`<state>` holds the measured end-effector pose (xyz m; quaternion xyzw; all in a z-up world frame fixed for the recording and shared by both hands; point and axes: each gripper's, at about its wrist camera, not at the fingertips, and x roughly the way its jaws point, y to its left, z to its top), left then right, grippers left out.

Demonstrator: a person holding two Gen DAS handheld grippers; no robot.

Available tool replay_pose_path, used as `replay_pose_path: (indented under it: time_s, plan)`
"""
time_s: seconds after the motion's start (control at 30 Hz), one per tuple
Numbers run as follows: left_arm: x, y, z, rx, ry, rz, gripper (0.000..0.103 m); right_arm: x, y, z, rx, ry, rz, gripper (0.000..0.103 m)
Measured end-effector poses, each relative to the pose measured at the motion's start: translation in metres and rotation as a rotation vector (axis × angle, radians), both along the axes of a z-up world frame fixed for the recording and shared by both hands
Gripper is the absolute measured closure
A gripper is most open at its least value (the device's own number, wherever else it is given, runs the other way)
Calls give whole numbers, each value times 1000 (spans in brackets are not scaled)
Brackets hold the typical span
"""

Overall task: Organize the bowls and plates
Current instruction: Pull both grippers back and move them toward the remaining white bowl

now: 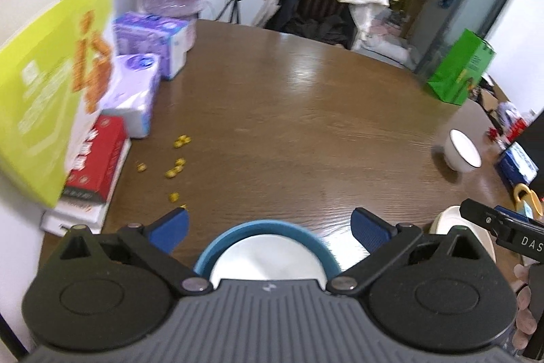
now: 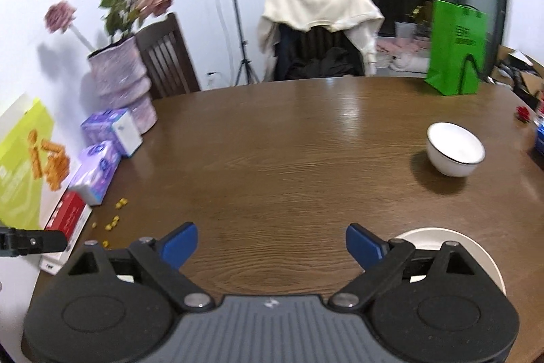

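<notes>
**One stack begun, a plate and a bowl left to gather**

Start at the left of the left wrist view: your left gripper (image 1: 268, 228) stands with its jaws wide and nothing between the blue pads. Just under it, at the bottom centre of that frame, sits the blue bowl (image 1: 217, 242) on the desk (image 1: 289, 111), with a white dish (image 1: 268, 256) nested inside it. That pairing looks like the part of the job already done, though you cannot tell from here whether the inner piece is a plate or a bowl.

Moving right, the cream plate (image 1: 445, 221) lies at the lower right of the same frame, close to the blue bowl but apart from it, half hidden by the gripper body. In the right wrist view it shows at the lower right, behind the right-hand finger.

Your right gripper (image 2: 272, 242) also has its jaws wide and empty, over bare wood at the bottom centre of its frame.

Furthest right, the white bowl (image 2: 455, 148) with the dark rim stands alone at the right middle of the frame, well apart from the rest. By my reading, it and the cream plate are what remain to be brought together.
</notes>
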<state>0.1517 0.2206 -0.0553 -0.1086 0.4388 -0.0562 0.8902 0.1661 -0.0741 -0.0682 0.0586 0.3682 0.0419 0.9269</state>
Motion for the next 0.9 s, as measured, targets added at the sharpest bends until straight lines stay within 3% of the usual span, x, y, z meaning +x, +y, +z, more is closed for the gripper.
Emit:
replay_pose_path:
  time_s: [0.23,0.43,0.9]
  plan:
    - [12,-28,5,-21,-31,-95,0,-23,-36,5,11,-7,-128,9]
    - [19,-45,2,-16,-16,-107,0,-25,-64,6,16,-4,-191,9]
    - [30,-76,5,12,5,34,0,28,-104,1,37,35,-75,9]
